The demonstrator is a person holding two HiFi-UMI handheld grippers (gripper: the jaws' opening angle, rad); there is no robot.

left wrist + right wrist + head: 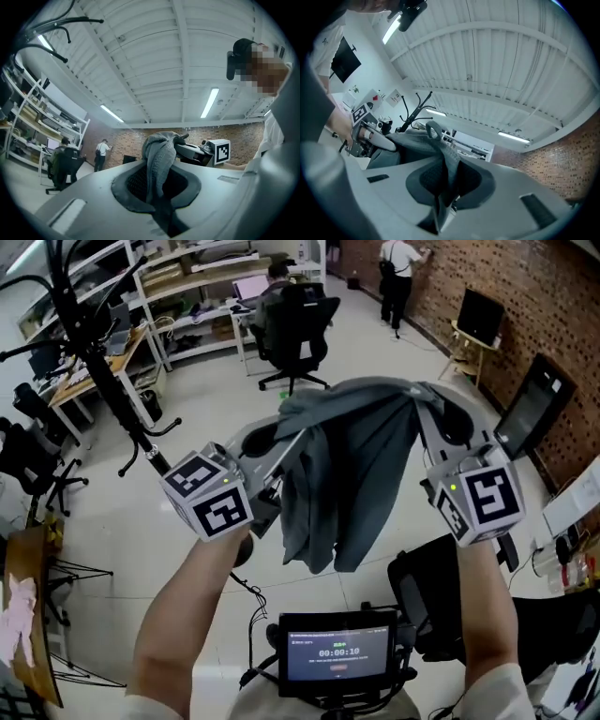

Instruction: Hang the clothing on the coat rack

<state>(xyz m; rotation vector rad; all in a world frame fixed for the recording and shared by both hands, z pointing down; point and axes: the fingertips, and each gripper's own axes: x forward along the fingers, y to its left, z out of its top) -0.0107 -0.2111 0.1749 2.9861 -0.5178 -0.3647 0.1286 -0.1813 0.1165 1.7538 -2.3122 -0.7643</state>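
A grey garment (pixel 347 474) hangs spread between my two grippers, held up in front of me above the floor. My left gripper (pixel 298 432) is shut on its left top edge; in the left gripper view the cloth (pixel 159 164) bunches between the jaws. My right gripper (pixel 419 409) is shut on the right top edge, where the fabric (pixel 443 154) with a small hanging loop (pixel 432 130) rises from the jaws. The black coat rack (pixel 98 371) stands at the left, its hooks (pixel 61 28) high above the left gripper. The garment is apart from the rack.
A black office chair (pixel 295 329) with a seated person stands ahead by a desk. Shelving (pixel 202 287) lines the far wall. Another person (pixel 398 277) stands at the brick wall. Monitors (pixel 480 317) sit right. A screen (pixel 337 652) is mounted below me.
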